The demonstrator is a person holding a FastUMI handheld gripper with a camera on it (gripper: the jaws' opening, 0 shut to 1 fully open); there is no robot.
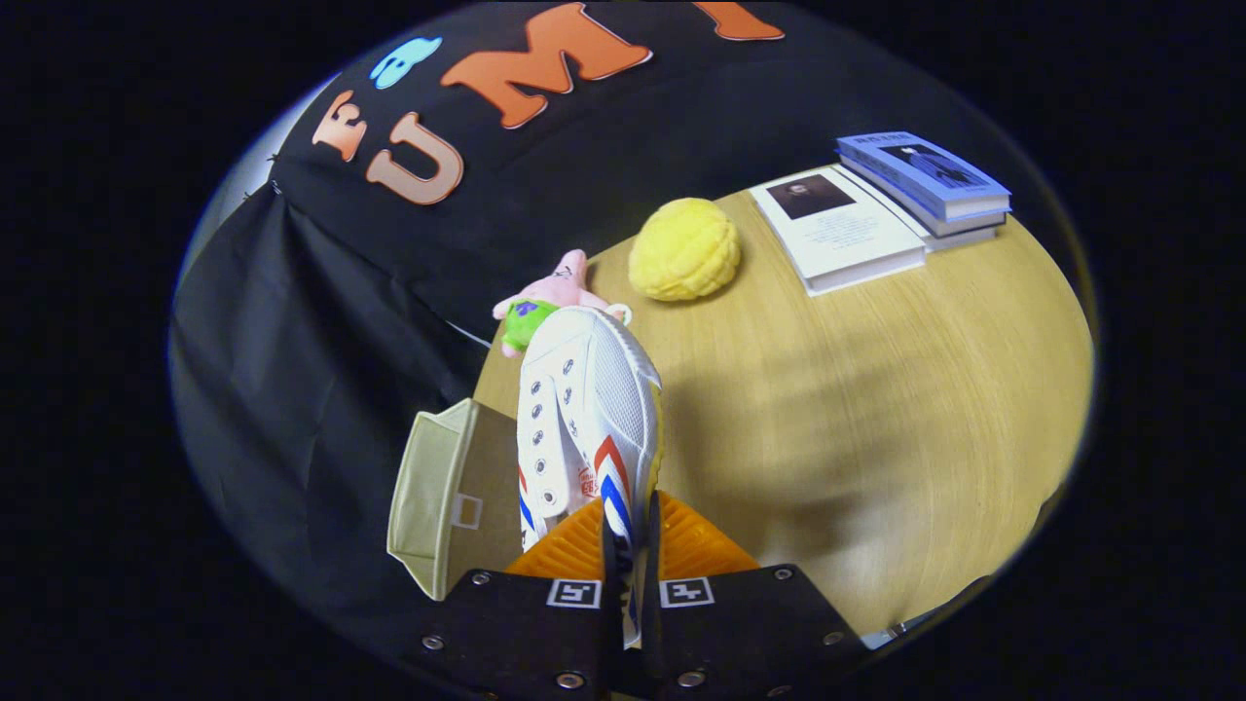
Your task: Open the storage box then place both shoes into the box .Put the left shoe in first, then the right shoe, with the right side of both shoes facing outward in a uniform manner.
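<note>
A white sneaker (584, 409) with red and blue side stripes hangs in the air, toe pointing away from me. My gripper (631, 545) is shut on its side wall near the heel, the fingers (569, 550) pressing from both sides. Below and to the left of the shoe sits the beige fabric storage box (428, 497) at the table's edge, its top open and its inside partly hidden behind the shoe.
On the round wooden table (876, 409) beyond the shoe lie a pink star plush (555, 287) and a yellow bumpy cushion (684, 249). A white book (837, 229) and stacked blue books (925, 180) rest at the far side.
</note>
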